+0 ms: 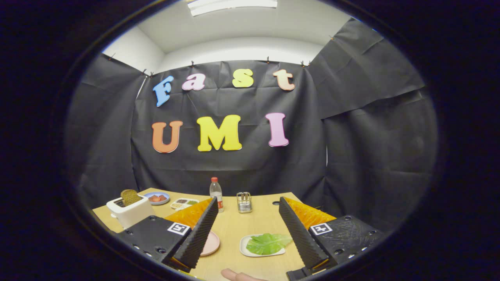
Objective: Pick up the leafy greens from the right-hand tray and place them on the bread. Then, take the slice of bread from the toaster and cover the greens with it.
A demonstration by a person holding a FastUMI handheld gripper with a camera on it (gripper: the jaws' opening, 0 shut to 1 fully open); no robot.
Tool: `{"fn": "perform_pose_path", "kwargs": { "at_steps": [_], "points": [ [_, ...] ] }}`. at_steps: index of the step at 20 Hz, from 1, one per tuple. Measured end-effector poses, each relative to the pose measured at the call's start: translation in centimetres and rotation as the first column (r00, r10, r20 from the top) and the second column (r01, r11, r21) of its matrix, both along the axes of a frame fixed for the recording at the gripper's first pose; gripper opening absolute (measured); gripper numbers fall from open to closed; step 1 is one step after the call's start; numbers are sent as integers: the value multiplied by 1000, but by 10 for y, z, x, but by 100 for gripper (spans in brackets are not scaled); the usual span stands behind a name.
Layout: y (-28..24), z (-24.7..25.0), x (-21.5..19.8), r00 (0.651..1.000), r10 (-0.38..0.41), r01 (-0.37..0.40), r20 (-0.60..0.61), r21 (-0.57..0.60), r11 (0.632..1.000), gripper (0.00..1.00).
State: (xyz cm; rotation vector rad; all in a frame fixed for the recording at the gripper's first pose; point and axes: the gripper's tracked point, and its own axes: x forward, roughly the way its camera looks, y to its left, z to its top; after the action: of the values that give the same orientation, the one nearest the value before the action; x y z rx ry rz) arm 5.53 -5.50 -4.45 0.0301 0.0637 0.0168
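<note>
A green leaf (268, 242) lies on a small white tray (247, 249) on the wooden table, between my fingers and nearer the right one. My gripper (247, 203) is open and held above the table with nothing between its fingers. A pink plate (211, 242) sits left of the tray, mostly hidden behind the left finger (197, 234); whatever lies on it is hidden. A white toaster (130, 211) stands at the table's left, with a brown slice of bread (130, 197) sticking up out of it.
At the back of the table stand a clear bottle with a red cap (216, 193), a small metal holder (244, 201), a blue plate of red food (157, 198) and a divided white dish (184, 203). A fingertip of a person's hand (238, 276) shows at the near edge.
</note>
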Motion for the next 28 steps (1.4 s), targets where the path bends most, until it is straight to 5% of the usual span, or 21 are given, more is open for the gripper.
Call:
{"fn": "perform_pose_path", "kwargs": {
  "at_steps": [10, 17, 23, 28],
  "points": [
    [-86, -95, 77, 975, -122, 135, -186, 63, 989, 95],
    [-120, -182, 118, 914, -119, 191, -387, 152, 970, 96],
    [-122, -239, 139, 845, -109, 196, -524, 112, 974, 95],
    [-117, -258, 139, 790, -119, 183, -602, 47, 982, 83]
  ]
}}
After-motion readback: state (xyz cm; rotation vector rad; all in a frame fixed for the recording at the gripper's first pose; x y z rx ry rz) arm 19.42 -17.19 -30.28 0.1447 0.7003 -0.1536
